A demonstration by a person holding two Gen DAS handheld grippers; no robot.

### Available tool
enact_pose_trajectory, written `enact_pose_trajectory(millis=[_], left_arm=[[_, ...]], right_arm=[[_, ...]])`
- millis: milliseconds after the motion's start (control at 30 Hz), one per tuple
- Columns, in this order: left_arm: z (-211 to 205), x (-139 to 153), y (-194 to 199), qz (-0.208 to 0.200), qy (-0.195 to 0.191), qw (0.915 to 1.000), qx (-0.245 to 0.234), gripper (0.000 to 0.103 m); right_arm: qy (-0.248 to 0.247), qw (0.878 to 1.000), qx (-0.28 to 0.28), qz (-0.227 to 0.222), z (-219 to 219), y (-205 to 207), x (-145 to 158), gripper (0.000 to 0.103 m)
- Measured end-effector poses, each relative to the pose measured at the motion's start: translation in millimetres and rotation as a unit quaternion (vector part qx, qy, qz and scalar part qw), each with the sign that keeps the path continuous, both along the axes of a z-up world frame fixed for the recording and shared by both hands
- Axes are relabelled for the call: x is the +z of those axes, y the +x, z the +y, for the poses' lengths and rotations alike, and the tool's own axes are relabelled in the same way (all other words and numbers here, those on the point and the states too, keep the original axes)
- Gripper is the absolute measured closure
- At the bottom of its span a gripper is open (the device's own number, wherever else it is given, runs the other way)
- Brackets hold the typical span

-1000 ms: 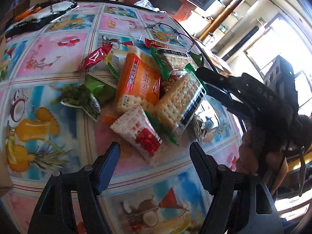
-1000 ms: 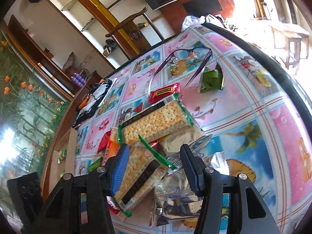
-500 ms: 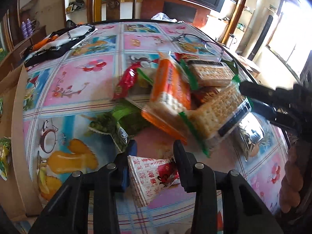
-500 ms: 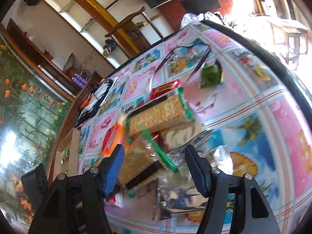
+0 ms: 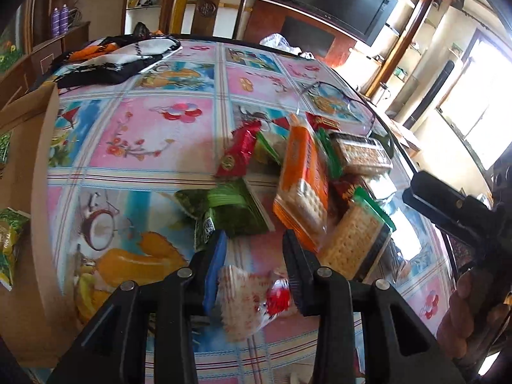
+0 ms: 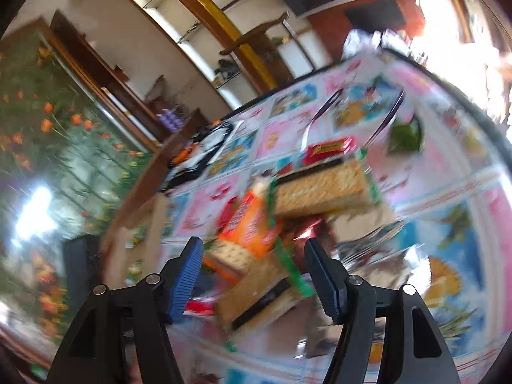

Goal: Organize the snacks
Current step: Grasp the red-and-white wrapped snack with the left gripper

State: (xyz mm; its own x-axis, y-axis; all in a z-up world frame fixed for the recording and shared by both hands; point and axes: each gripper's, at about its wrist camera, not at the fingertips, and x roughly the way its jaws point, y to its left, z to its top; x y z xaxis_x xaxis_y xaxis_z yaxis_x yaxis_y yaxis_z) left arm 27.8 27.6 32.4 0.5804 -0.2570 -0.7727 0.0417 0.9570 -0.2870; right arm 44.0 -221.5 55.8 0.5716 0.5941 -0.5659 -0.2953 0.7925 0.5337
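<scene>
Left wrist view. Left gripper (image 5: 254, 268) is clenched on a white-and-red snack packet (image 5: 252, 297); its pads pinch the packet's sides, the jaws having just closed on it. The packet sits at the near edge of the patterned table (image 5: 134, 134), clear of the main pile. Its long axis looks to run roughly along the fingers, red-printed end to the right pad, crimped end toward the camera, though blur makes the exact lie uncertain. A cardboard box (image 5: 28, 166) stands at the left with a green bag (image 5: 8, 249) already inside, the likely destination. To do this step well: keep the pinch firm but not crushing, since the wrapper is soft; lift straight before swinging left so the packet does not drag the green leaf-print pouch (image 5: 230, 211) just ahead of the left pad. The orange cracker pack (image 5: 302, 188) leans on the pile, long axis running away from the camera.

Right wrist view. Heavily smeared. Right gripper (image 6: 252, 275) stands released, its jaws having just opened wider, with the green-edged cracker sleeve (image 6: 259, 291) lying between the pads but not pressed by them. That sleeve's long axis runs diagonally, low left to upper right. A second cracker sleeve (image 6: 320, 188) lies behind, its long axis across the picture. Advice: square the fingers across the sleeve's short side before closing, as a corner grip would let it pivot.
</scene>
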Motion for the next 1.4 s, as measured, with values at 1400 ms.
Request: enact_pose_trajectory(millis=[1400], left_arm=[[-38.3,-17.1,-27.9,0.006,0.146,0.9767,-0.157,0.027]], right_arm=[[0.052,0.988,0.107,0.095,5.3,6.9,-24.0,0.032]])
